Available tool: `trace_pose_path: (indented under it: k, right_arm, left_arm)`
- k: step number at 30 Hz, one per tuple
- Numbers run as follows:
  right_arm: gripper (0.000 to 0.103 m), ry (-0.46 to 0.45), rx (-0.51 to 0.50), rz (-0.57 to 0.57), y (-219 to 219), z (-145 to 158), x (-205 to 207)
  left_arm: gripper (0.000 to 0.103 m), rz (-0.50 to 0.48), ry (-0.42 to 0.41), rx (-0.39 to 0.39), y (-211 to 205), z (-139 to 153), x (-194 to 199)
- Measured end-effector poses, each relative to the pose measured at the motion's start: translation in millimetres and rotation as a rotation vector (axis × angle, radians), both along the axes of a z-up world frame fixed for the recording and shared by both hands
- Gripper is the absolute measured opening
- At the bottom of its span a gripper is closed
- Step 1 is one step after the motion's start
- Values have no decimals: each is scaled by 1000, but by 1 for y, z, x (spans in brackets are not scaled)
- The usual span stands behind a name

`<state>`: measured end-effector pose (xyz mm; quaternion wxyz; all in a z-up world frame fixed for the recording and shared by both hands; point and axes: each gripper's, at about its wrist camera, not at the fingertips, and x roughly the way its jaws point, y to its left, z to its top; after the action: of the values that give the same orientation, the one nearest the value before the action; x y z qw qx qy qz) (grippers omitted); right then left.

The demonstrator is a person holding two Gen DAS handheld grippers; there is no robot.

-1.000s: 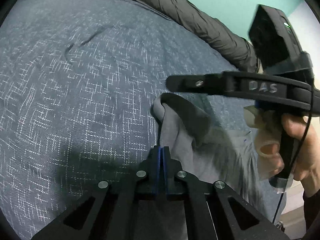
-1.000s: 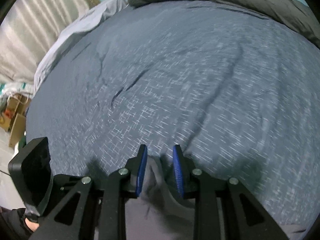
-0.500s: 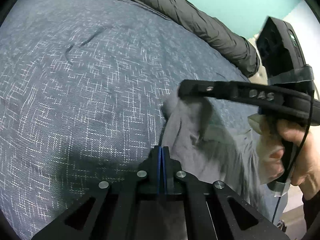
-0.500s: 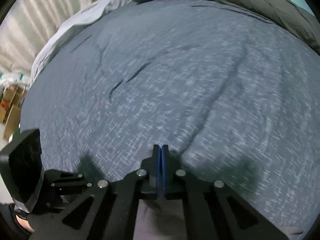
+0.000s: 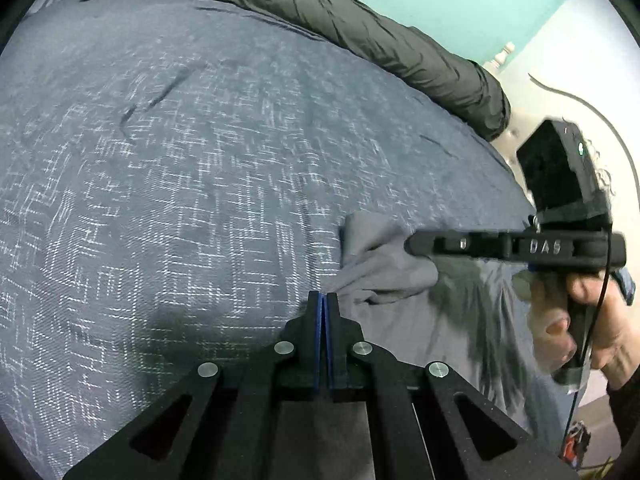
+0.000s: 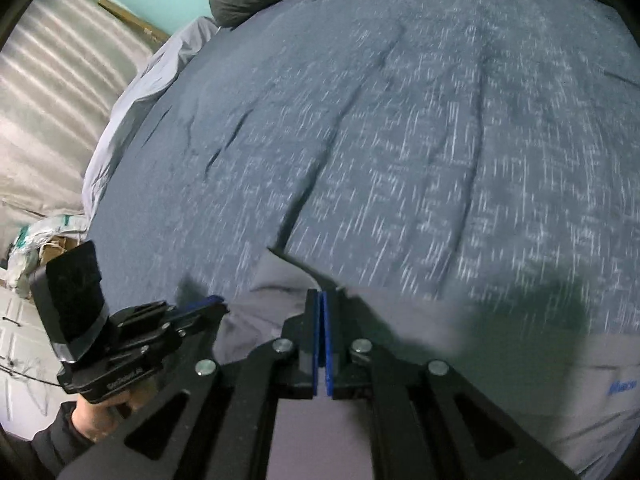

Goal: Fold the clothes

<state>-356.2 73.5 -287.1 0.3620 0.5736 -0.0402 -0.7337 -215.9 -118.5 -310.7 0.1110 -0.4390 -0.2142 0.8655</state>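
I pinched the grey garment point(image 5: 384, 276) near the bed's point(image 5: 180, 184) edge in both tongs, left point(image 5: 322, 300) and right point(image 6: 322, 300) pressed together on its hem, keeping the edge taut for folding.

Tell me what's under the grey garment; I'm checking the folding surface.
The grey garment lies on the blue patterned bedspread, both grippers shut on it. Anything under its middle is covered.
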Motion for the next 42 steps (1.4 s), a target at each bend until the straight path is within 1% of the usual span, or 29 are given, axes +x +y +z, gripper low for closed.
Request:
trace_pose_path:
  k: [1, 2, 3, 4, 5, 8, 11, 13, 14, 15, 17, 18, 24, 27, 29, 31, 34, 37, 38, 39, 42]
  right_arm:
    - [5, 10, 11, 1, -1, 4, 0]
    - [14, 33, 27, 0, -2, 9, 0]
    - [28, 56, 38, 2, -4, 15, -1]
    - [34, 73, 36, 10, -7, 20, -2]
    - [35, 82, 25, 22, -11, 23, -6]
    - [35, 113, 57, 96, -30, 28, -7]
    - [35, 120, 104, 157, -43, 24, -4]
    - [31, 122, 136, 194, -51, 20, -2]
    - [23, 122, 152, 212, -54, 18, -1]
    - [12, 122, 158, 221, -56, 16, 0]
    - [2, 114, 137, 206, -52, 16, -1]
    - [1, 101, 111, 192, -49, 17, -4]
    - [1, 27, -32, 58, -31, 23, -27]
    - [1, -33, -147, -40, -20, 26, -39]
    - [1, -57, -183, -99, -20, 23, -48]
    - [1, -61, -181, -124, -23, 20, -53]
    - [1, -35, -128, -144, -32, 19, -53]
    - [10, -54, -93, -149, -36, 15, -57]
    - [20, -39, -86, -146, -34, 18, -56]
    - [25, -8, -85, -139, -29, 23, -53]
    - [26, 40, -107, -135, -7, 37, -44]
  left_arm:
    - [1, -1, 0, -1, -1, 1, 2]
    - [1, -1, 0, -3, -1, 1, 3]
    - [1, -1, 1, -7, -1, 1, 3]
    - [1, -2, 2, -9, -2, 1, 4]
    - [1, -2, 3, -11, -3, 1, 4]
    - [1, 1, 1, -9, -5, 0, 4]
    - [1, 3, -2, -5, -6, -1, 4]
    - [1, 4, 0, -3, -8, 0, 6]
    - [1, 5, 1, -1, -8, 0, 6]
    - [1, 7, 2, 0, -8, 1, 7]
    - [1, 7, 1, -1, -7, 1, 7]
    - [1, 8, 1, -1, -7, 2, 7]
    - [1, 47, 6, -19, -17, 5, 9]
    - [1, 71, 6, -26, -23, 5, 11]
    - [1, 88, 6, -26, -28, 5, 12]
    - [1, 104, 1, -28, -30, 3, 12]
    - [1, 123, -29, -24, -36, -4, 11]
    - [1, 134, -45, -12, -41, -8, 10]
    - [1, 139, -41, -14, -42, -6, 10]
    - [1, 145, -35, -16, -43, -5, 9]
    - [2, 158, -18, -21, -45, 0, 8]
